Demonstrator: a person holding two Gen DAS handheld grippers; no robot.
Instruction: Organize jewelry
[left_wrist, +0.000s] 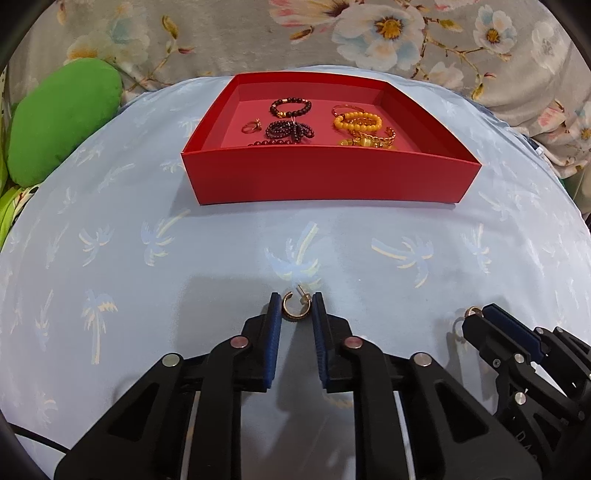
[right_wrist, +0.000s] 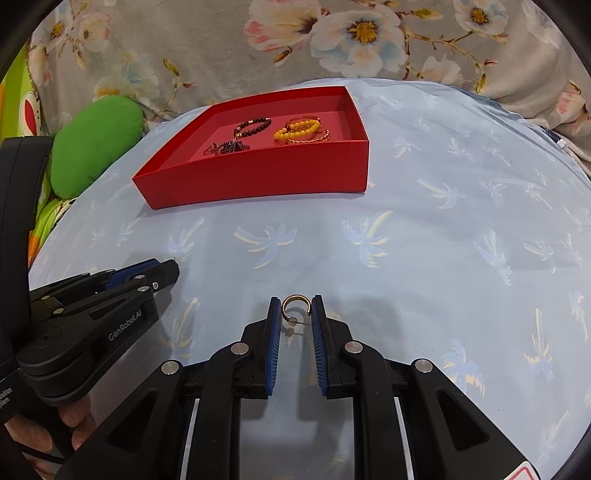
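Left gripper (left_wrist: 296, 306): I see its jaws drawn in close on a gold hoop earring (left_wrist: 293, 307) lying on the blue cloth (left_wrist: 147, 280), pads at both sides of the hoop, post toward 12 o'clock.

Right gripper (right_wrist: 295, 310): I see its jaws narrowed on a second hoop (right_wrist: 294, 308), pads against both sides, post toward 6 o'clock.

Red tray (left_wrist: 325, 177): at 12 o'clock from both grippers, well apart from them, on the same cloth. It holds dark bead bracelets (left_wrist: 291, 107), a yellow bead bracelet (left_wrist: 357, 122), gold chain pieces (left_wrist: 384, 138) and a ring (left_wrist: 252, 126).

Left view only: the ring and the far chain pieces show clearly; the right gripper enters at 4 o'clock with its hoop at the tips.

Right view only: the left gripper comes in at 9 o'clock, side-on, its earring hidden, with a hand (right_wrist: 70, 424) under it at 8 o'clock. A green cushion (right_wrist: 96, 144) lies at 10 o'clock.
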